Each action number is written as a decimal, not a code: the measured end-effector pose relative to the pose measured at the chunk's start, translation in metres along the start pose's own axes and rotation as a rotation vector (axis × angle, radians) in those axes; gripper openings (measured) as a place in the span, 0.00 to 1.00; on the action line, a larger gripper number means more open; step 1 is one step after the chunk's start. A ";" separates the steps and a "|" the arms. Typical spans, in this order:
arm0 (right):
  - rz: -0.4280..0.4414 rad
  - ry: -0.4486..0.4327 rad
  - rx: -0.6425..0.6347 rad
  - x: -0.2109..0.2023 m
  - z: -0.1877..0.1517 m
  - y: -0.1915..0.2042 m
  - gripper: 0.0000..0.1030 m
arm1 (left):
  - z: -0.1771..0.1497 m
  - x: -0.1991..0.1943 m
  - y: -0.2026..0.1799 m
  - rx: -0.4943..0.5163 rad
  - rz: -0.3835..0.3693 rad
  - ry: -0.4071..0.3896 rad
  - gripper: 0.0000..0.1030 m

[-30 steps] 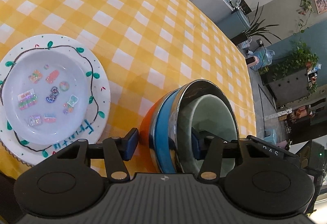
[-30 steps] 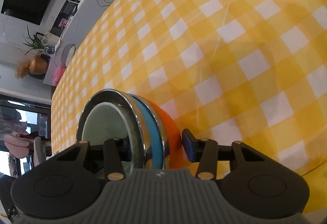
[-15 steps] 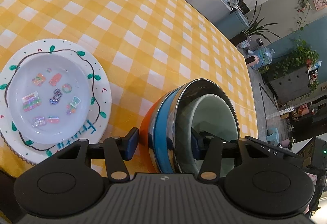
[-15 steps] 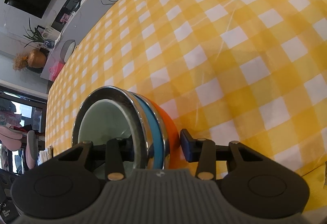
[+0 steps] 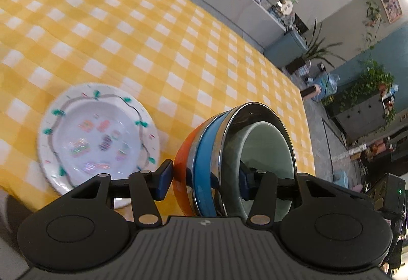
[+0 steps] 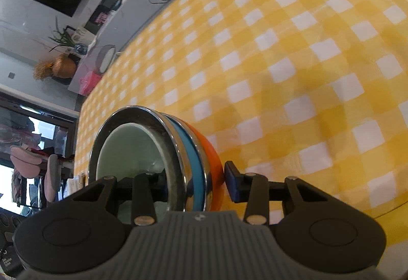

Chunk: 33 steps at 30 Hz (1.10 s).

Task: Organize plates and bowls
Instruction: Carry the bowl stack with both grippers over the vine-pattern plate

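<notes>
Orange on the outside, then blue, then steel, then pale green innermost: I count 4 nested bowls (image 5: 237,160) held tilted above the yellow checked tablecloth (image 5: 158,50). My left gripper (image 5: 205,178) is clamped across the stack's rim, 1 finger inside the green bowl, 1 against the orange wall. My right gripper (image 6: 196,180) clamps the opposite rim likewise. Beside the stack lies 1 white plate (image 5: 98,138) with a smaller decorated plate in it.

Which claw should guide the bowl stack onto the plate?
Left, probably. The left claw sees the plate beside the bowls; the right claw's view shows no plate.
</notes>
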State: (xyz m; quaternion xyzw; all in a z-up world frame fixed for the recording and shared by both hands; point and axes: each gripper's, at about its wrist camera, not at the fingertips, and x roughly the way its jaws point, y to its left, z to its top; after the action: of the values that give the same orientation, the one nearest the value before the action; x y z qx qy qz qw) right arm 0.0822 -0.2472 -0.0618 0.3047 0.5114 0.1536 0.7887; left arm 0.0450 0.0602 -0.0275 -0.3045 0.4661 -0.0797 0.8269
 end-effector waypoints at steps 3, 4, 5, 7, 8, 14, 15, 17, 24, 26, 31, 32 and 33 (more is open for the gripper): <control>0.020 0.007 -0.025 0.003 -0.004 0.019 0.39 | 0.005 -0.016 0.009 -0.021 0.011 -0.032 0.56; 0.026 0.011 -0.032 0.005 -0.005 0.025 0.39 | 0.007 -0.021 0.012 -0.029 0.016 -0.044 0.56; 0.032 0.014 -0.039 0.008 -0.007 0.032 0.39 | 0.008 -0.025 0.016 -0.037 0.021 -0.054 0.56; 0.041 0.021 -0.051 0.014 -0.009 0.045 0.39 | 0.011 -0.033 0.026 -0.057 0.028 -0.072 0.56; 0.044 0.026 -0.056 0.018 -0.010 0.051 0.39 | 0.013 -0.036 0.031 -0.068 0.031 -0.080 0.56; 0.049 0.060 -0.100 0.045 -0.017 0.086 0.39 | 0.021 -0.046 0.058 -0.131 0.049 -0.108 0.56; 0.048 0.066 -0.102 0.049 -0.018 0.089 0.39 | 0.022 -0.046 0.062 -0.142 0.051 -0.108 0.56; 0.042 0.076 -0.111 0.058 -0.020 0.096 0.39 | 0.026 -0.044 0.073 -0.164 0.055 -0.106 0.56; 0.021 0.105 -0.123 0.081 -0.022 0.101 0.39 | 0.028 -0.036 0.092 -0.200 0.065 -0.084 0.56; 0.016 0.115 -0.119 0.088 -0.022 0.101 0.39 | 0.028 -0.034 0.096 -0.207 0.069 -0.081 0.56; 0.007 0.125 -0.125 0.094 -0.027 0.099 0.39 | 0.028 -0.026 0.106 -0.222 0.066 -0.066 0.56; 0.001 0.124 -0.128 0.095 -0.027 0.098 0.39 | 0.027 -0.025 0.107 -0.223 0.063 -0.067 0.56; 0.001 0.120 -0.132 0.095 -0.028 0.098 0.39 | 0.028 -0.024 0.108 -0.224 0.059 -0.067 0.56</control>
State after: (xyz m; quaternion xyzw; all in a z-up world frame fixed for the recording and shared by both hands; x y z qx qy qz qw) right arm 0.1050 -0.1107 -0.0754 0.2425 0.5464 0.2052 0.7749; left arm 0.0379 0.1684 -0.0619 -0.3836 0.4528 0.0077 0.8049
